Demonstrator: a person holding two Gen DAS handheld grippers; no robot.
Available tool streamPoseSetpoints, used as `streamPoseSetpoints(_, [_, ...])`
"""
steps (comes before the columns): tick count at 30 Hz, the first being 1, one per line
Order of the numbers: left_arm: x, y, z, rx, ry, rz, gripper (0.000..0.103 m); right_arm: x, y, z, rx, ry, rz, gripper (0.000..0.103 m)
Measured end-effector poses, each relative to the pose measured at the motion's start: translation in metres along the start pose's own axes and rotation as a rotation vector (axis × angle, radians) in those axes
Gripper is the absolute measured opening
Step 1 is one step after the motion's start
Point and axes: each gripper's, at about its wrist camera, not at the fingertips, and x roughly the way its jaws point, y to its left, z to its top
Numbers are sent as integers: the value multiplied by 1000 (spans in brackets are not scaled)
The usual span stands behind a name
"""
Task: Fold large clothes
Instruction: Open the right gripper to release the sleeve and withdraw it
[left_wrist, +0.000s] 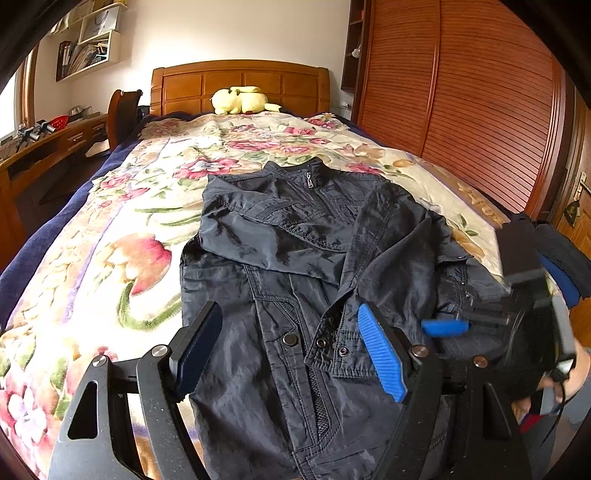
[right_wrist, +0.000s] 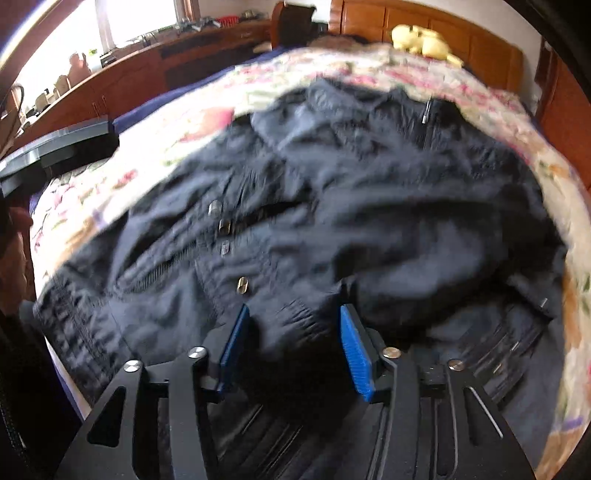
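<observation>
A dark navy jacket (left_wrist: 295, 240) lies front up on the floral bedspread (left_wrist: 129, 221), collar toward the headboard, with both sleeves folded across its chest. My left gripper (left_wrist: 288, 310) hovers open above the jacket's lower front, with nothing between its fingers. At the jacket's right side, a blue pad (left_wrist: 445, 327) of my right gripper sits low by the folded sleeve. In the blurred right wrist view, my right gripper (right_wrist: 294, 310) is down over the jacket (right_wrist: 369, 203). Its pads are apart, with a gathered cuff (right_wrist: 295, 317) lying between them. I see no squeeze on the cloth.
A yellow plush toy (left_wrist: 240, 99) rests against the wooden headboard (left_wrist: 240, 81). A slatted wooden wardrobe (left_wrist: 461, 110) runs along the bed's right side, and a desk (left_wrist: 48, 147) with a chair stands to the left. A person's hand (left_wrist: 570, 380) holds the right gripper.
</observation>
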Motion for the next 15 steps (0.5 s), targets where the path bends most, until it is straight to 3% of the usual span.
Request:
streamPoseSetpoints(9, [5, -4, -2, 6, 12, 4, 77, 0, -5, -14, 14, -2, 28, 41])
streamPoseSetpoints(15, [21, -12, -7, 26, 54, 5, 77, -33, -22, -17, 43, -111, 26, 41])
